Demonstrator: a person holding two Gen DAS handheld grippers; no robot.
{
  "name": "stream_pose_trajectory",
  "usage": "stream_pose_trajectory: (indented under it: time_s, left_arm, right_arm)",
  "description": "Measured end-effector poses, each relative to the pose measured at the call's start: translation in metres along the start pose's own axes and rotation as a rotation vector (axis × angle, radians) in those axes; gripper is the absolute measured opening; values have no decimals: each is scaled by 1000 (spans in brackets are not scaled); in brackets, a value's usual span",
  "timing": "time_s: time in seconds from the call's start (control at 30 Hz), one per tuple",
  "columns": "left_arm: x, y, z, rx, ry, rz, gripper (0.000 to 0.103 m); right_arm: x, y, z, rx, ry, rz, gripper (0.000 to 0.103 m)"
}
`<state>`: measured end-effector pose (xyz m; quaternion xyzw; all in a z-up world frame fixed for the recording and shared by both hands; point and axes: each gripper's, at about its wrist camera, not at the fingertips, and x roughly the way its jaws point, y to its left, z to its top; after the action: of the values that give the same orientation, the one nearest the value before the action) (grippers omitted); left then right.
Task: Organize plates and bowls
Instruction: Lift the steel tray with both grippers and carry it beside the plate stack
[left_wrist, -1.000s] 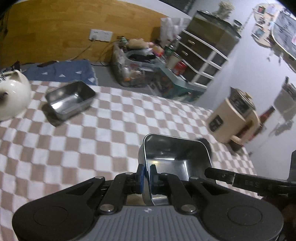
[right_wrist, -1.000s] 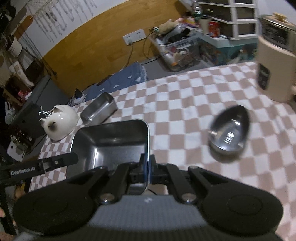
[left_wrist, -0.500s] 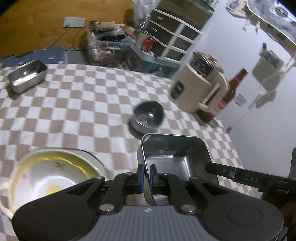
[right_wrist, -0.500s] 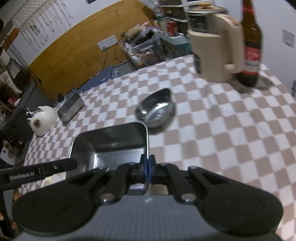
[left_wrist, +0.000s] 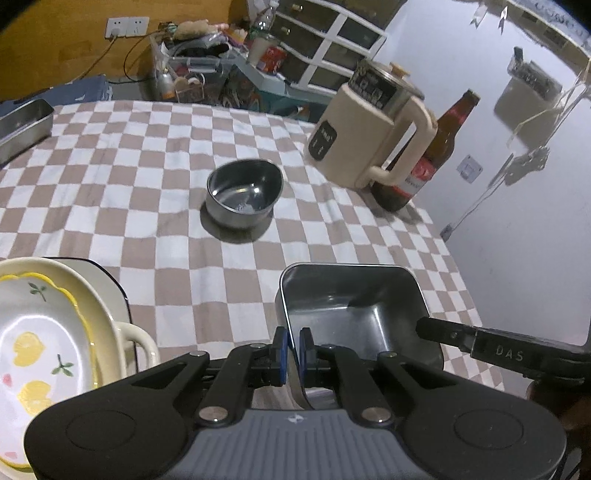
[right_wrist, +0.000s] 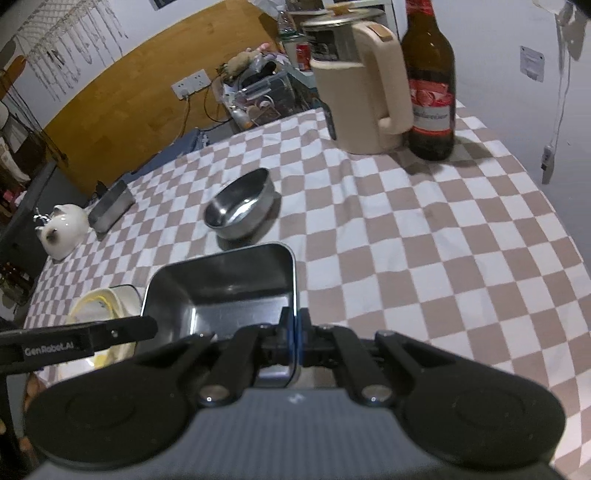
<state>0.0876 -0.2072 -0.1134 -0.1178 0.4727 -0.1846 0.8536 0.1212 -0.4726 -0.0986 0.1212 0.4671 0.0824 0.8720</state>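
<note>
Both the left gripper (left_wrist: 291, 350) and right gripper (right_wrist: 294, 338) have their jaws clamped on opposite rims of the rectangular steel tray (left_wrist: 354, 314), carried low-centre, with the round steel bowl (left_wrist: 243, 195) directly ahead on the counter (left_wrist: 147, 184).

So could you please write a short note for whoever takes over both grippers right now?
Left gripper: shut on the left wall of the square metal tray.
Right gripper: shut on the tray's right wall; both carry it together above the checkered cloth.
Round metal bowl sits mid-table, ahead of the tray.
Plates are stacked at the near left; a small metal tin lies at the far left.
Left to do: set the tray down, then sort the bowl and tin.
</note>
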Motion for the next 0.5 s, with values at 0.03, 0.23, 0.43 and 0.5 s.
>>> stream_pose_trajectory:
  time_s: [0.03,0.23,0.43,0.5]
  left_arm:
    - [4,0,0,1,7,5,6]
    - [24,1,-5,-8,42,32,6]
    - [39,-1,-10,-14,62,46,6]
    - [42,-1,-12,-13,66,51,6]
  right_arm:
    - [3,-3,-1,3,6,-4,3]
    - [19,-11,-5,7,44,-19,3]
    - [27,-14,-6,2,63,-37,3]
    - [29,-16,-7,5,68,-41,3]
